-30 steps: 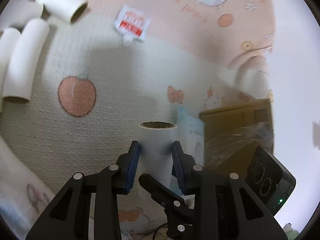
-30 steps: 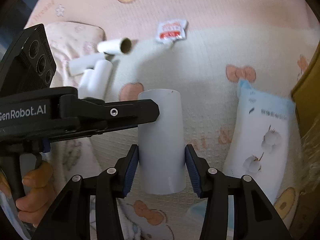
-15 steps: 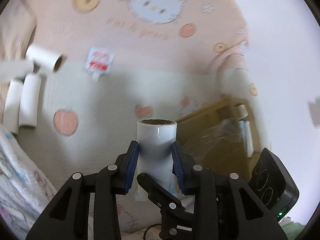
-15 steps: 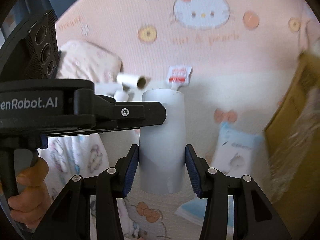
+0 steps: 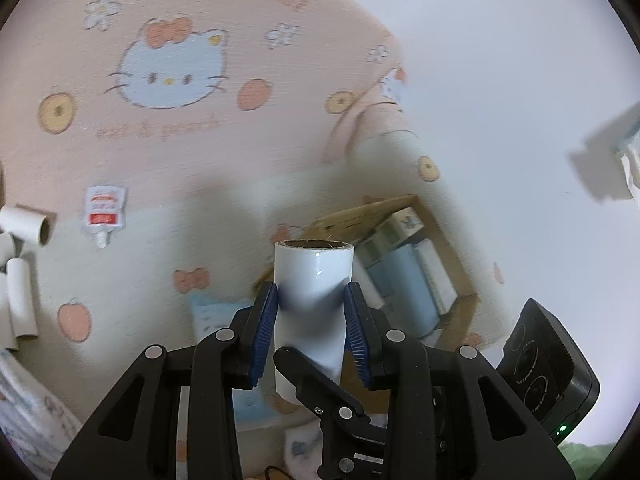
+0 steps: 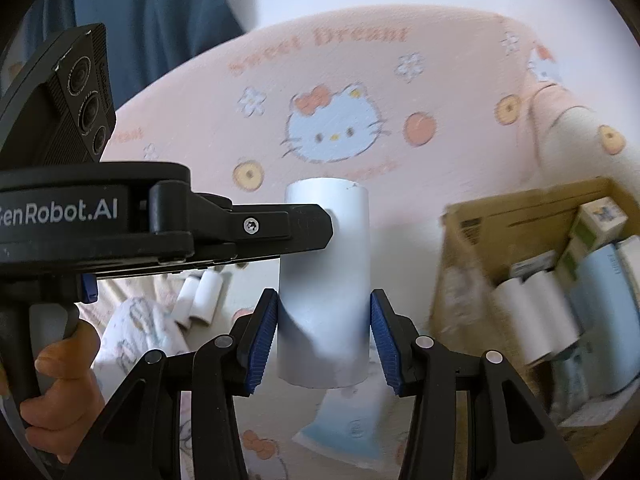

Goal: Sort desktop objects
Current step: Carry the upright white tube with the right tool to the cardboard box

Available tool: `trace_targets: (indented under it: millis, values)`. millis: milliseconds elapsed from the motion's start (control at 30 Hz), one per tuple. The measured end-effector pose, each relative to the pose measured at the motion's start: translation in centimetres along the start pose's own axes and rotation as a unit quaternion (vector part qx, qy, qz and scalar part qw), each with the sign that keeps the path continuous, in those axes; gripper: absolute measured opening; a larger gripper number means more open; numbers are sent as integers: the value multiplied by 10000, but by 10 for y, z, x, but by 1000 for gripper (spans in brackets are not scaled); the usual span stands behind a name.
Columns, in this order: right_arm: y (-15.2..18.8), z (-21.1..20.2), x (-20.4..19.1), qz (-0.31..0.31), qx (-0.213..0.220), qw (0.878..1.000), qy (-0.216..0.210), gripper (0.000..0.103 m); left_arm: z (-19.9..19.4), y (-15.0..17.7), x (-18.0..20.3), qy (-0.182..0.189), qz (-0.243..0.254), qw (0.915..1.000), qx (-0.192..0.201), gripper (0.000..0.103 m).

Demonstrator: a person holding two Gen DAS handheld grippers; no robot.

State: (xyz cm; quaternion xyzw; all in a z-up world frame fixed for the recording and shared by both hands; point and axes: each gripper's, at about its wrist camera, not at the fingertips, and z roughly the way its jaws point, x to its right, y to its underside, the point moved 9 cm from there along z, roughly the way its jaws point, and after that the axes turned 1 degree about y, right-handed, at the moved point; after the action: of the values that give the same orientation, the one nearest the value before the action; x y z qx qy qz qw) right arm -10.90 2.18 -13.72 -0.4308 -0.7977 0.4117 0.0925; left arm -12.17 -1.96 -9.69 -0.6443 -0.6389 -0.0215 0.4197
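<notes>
A: Two grippers on one white tube (image 5: 314, 268), upright and held clear of the bedding. Left gripper (image 5: 310, 294) about half spread, blue pads (image 5: 264, 320) pressed against both sides of it.

B: Same from the other wrist: right gripper (image 6: 324, 300) roughly half spread too, pads touching the tube's flanks lower down. Crossed grips, with a black finger of the left one reaching in from the side and meeting the tube near its top.

A: And a hand (image 6: 60, 392) wrapped round that left handle, bottom left corner.

B: Just under the tube, a pale blue packet (image 6: 344, 420) lying flat on the cat-print bedspread (image 6: 400, 92).

A: To the right, an open cardboard box (image 6: 480, 224), near but not touching. Inside: a white roll (image 6: 536, 320) on its side, blue and white packs (image 6: 600, 280) beside it, small cartons (image 6: 600, 216) at the far end.

B: Off to the left, loose tubes (image 5: 18, 300) clustered on the bedding, well apart from the held one. One more lying across above them, open end showing.

A: Next to that, a red-and-white sachet (image 5: 104, 212) with a spout, flat on the fabric.

B: Farther back, the big cat face, peaches and flowers in the print, slightly blurred. Beyond the edge, plain white wall (image 5: 500, 60); blue cloth (image 6: 152, 20) top left in the right wrist view.
</notes>
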Motion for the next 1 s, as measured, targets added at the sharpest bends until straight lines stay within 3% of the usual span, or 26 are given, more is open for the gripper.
trace_targets:
  millis: [300, 600, 767, 900, 1000]
  values:
    - [-12, -17, 48, 133, -91, 9988, 457, 44, 34, -7, 47, 236, 205, 9983, -495, 37]
    - [-15, -45, 106, 235, -106, 9948, 990, 44, 72, -10, 103, 513, 506, 9950, -698, 37]
    - [-20, -50, 136, 276, -172, 9946, 982, 44, 92, -13, 120, 592, 628, 9930, -808, 37]
    - [-23, -41, 159, 421, -461, 9940, 903, 44, 115, -18, 127, 775, 489, 9904, -1040, 37]
    - [-22, -32, 173, 500, -629, 9936, 789, 44, 133, -20, 128, 685, 408, 9894, -1213, 37]
